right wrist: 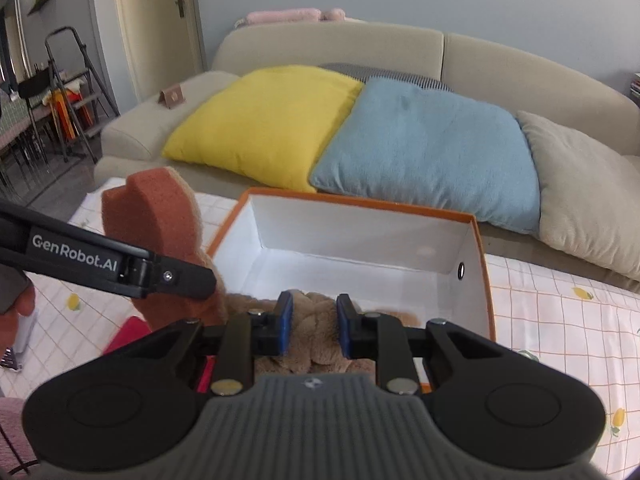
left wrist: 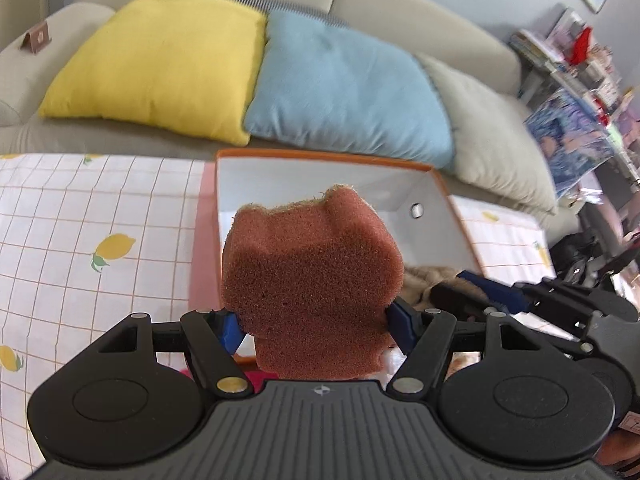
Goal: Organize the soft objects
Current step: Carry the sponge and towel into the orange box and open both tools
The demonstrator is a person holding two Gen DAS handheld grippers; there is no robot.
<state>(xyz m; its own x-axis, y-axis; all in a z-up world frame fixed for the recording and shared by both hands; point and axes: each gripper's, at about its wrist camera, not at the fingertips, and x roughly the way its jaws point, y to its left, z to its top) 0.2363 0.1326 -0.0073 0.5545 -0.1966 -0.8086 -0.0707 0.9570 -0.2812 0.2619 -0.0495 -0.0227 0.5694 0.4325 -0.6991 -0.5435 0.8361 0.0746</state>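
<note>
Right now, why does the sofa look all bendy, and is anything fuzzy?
Left wrist view: the fisheye lens curves the sofa, and the shelf clutter at the right edge smears. Right wrist view: the same curving, with the orange box sharp and the corners going dark.

"GenRobot.AI" (white) on left gripper [right wrist: 224, 280]

A beige sofa [right wrist: 500, 64] carries a yellow cushion [right wrist: 264, 124], a blue cushion [right wrist: 432, 148] and a beige cushion [right wrist: 588, 192] side by side, while a stepladder [right wrist: 68, 80] stands by a door [right wrist: 160, 32] beyond its armrest.
</note>
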